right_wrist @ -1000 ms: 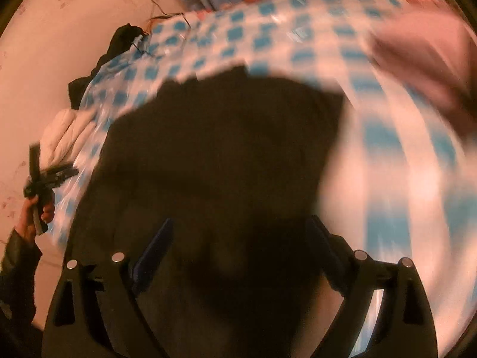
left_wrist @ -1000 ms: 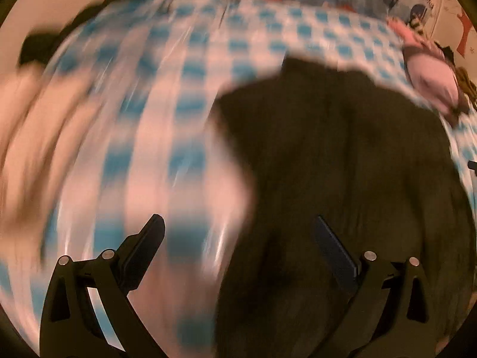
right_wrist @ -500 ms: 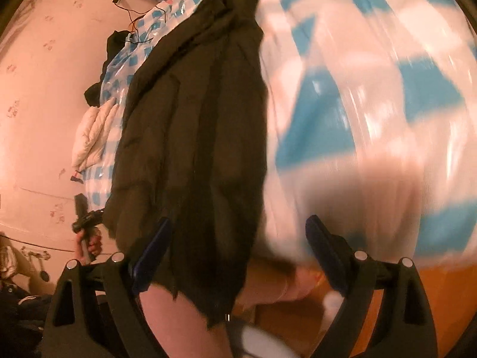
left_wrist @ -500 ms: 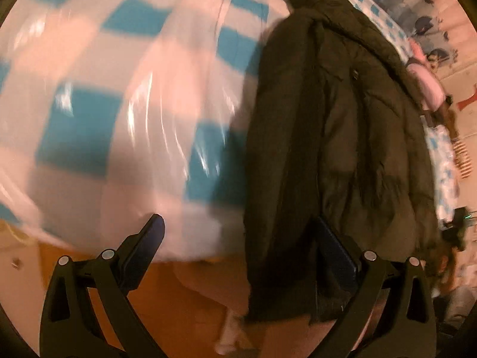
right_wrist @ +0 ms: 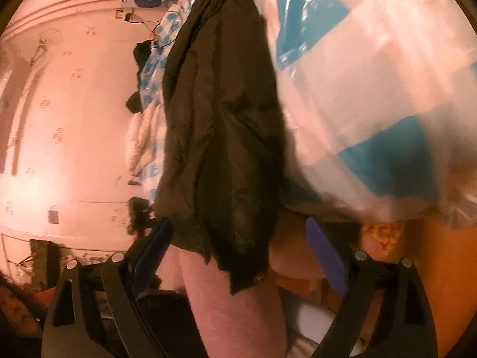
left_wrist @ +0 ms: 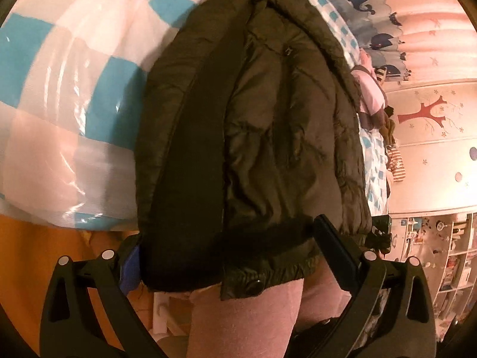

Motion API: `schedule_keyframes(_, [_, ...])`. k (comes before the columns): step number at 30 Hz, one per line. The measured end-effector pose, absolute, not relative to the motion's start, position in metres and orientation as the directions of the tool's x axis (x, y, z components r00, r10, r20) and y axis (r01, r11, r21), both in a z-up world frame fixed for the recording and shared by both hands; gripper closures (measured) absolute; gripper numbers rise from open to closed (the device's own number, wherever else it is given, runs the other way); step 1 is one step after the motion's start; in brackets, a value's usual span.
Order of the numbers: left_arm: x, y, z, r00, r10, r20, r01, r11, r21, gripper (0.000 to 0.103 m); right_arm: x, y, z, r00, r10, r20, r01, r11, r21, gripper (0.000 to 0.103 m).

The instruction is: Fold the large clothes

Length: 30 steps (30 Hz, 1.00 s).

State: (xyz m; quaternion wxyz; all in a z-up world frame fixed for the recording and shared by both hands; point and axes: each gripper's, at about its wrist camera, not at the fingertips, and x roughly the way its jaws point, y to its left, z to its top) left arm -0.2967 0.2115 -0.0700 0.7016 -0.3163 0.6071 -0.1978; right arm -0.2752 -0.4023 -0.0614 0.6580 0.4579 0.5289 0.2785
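Nearest in, both pairs of tongs stand wide apart at the bed's edge, each straddling the hem of the dark padded jacket [left_wrist: 268,137] without pinching it. The left tongs [left_wrist: 226,256] have the snap-buttoned hem corner between their jaws; the right tongs [right_wrist: 238,244] frame the ragged opposite corner. Just behind hangs the person's leg [left_wrist: 247,319] in pink, close under the hem. Further off, the jacket lies lengthwise across the checked bedcover [left_wrist: 59,95], hood end far away.

The risk, I'd say: this coat is thick and slippery, so a shallow bite could catch one layer only, or let the hem slide off the edge.

The left view alone shows shelves [left_wrist: 447,253] and the tree-painted wall; the right view alone shows a white garment [right_wrist: 140,137] beyond.
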Motion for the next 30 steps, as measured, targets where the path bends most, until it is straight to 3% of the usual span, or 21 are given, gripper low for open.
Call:
schedule_keyframes(3, [-0.296,0.206,-0.069,0.195,-0.667,-0.719,-0.114,0.713,-0.692,0.007,-0.274,-0.395,-0.063,0.274,0.888,-0.369,0.072,0.363,0.929,0.016])
schedule_keyframes(8, [-0.297,0.203,-0.056,0.248,-0.655,-0.714,-0.089,0.718,-0.690,0.008,-0.266,-0.383,-0.061,0.258,0.899,-0.353,0.041,0.355,0.934,0.016])
schedule_keyframes(10, [-0.297,0.204,-0.057,0.240,-0.636,-0.733,-0.098,0.736,-0.670,0.025,-0.264,-0.381,-0.061,0.266,0.896,-0.355,0.035,0.359,0.933,0.017])
schedule_keyframes(11, [-0.296,0.204,-0.058,0.231,-0.627,-0.744,-0.108,0.743,-0.660,0.037,-0.263,-0.378,-0.060,0.272,0.894,-0.357,0.033,0.362,0.932,0.025])
schedule_keyframes(12, [-0.297,0.206,-0.060,0.231,-0.625,-0.746,-0.120,0.742,-0.659,0.048,-0.263,-0.378,-0.060,0.274,0.890,-0.363,0.027,0.371,0.928,0.046])
schedule_keyframes(13, [-0.298,0.208,-0.061,0.234,-0.623,-0.747,-0.125,0.742,-0.658,0.061,-0.263,-0.377,-0.059,0.277,0.884,-0.377,0.023,0.386,0.922,0.056])
schedule_keyframes(15, [-0.300,0.213,-0.062,0.243,-0.611,-0.753,-0.141,0.746,-0.651,0.074,-0.265,-0.375,-0.058,0.293,0.878,-0.379,0.011,0.394,0.919,0.075])
schedule_keyframes(19, [-0.304,0.215,-0.051,0.277,-0.590,-0.759,-0.139,0.756,-0.639,0.095,-0.270,-0.374,-0.041,0.341,0.862,-0.375,-0.037,0.410,0.911,0.085])
schedule_keyframes(30, [-0.338,0.215,0.055,0.386,-0.633,-0.671,0.005,0.729,-0.685,0.099,-0.298,-0.370,0.057,0.433,0.869,-0.239,-0.253,0.372,0.893,0.092])
